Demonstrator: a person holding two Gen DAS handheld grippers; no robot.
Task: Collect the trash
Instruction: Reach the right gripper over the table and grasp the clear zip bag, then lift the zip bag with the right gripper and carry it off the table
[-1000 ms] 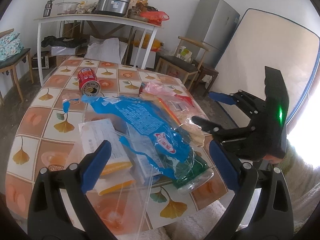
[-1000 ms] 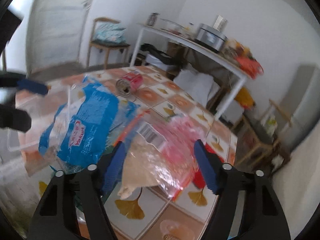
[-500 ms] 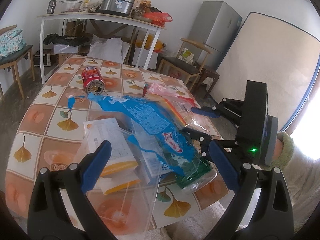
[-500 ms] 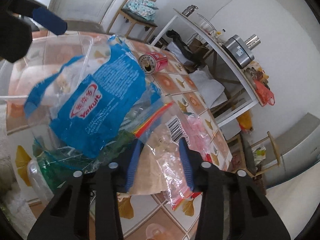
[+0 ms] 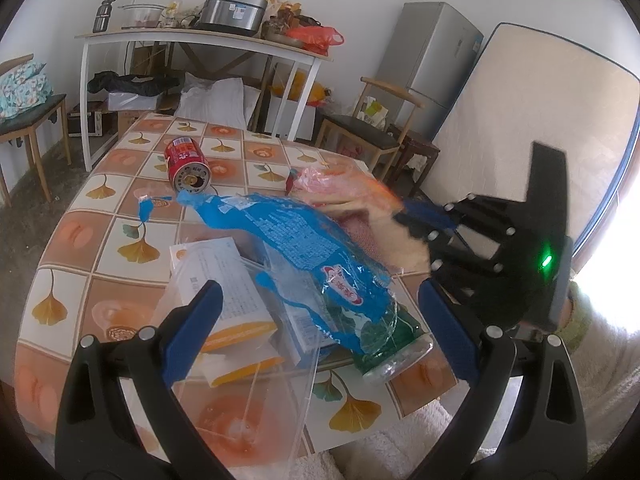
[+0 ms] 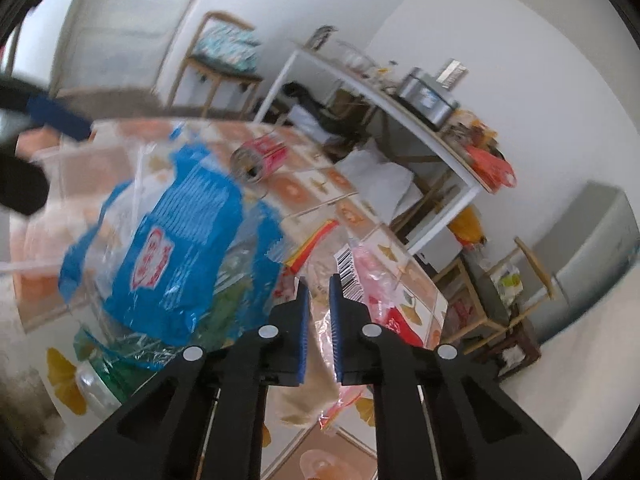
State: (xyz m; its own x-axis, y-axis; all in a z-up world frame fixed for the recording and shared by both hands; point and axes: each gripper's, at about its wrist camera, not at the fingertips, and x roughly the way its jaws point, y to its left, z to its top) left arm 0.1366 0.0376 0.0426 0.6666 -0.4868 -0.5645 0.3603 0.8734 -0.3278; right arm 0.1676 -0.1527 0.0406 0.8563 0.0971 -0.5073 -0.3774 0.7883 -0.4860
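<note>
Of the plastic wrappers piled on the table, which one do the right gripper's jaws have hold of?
The clear pink-tinted bag with the barcode label, pinched in the right gripper, whose jaws have just closed. The blue wrapper lies free beside it, draped over the green bottle.

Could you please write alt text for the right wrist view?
The right gripper, whose fingers have just been closing, pinches a clear pink wrapper over a tiled table. Left of it lie a blue wrapper and a green bottle; a red can lies beyond.
</note>
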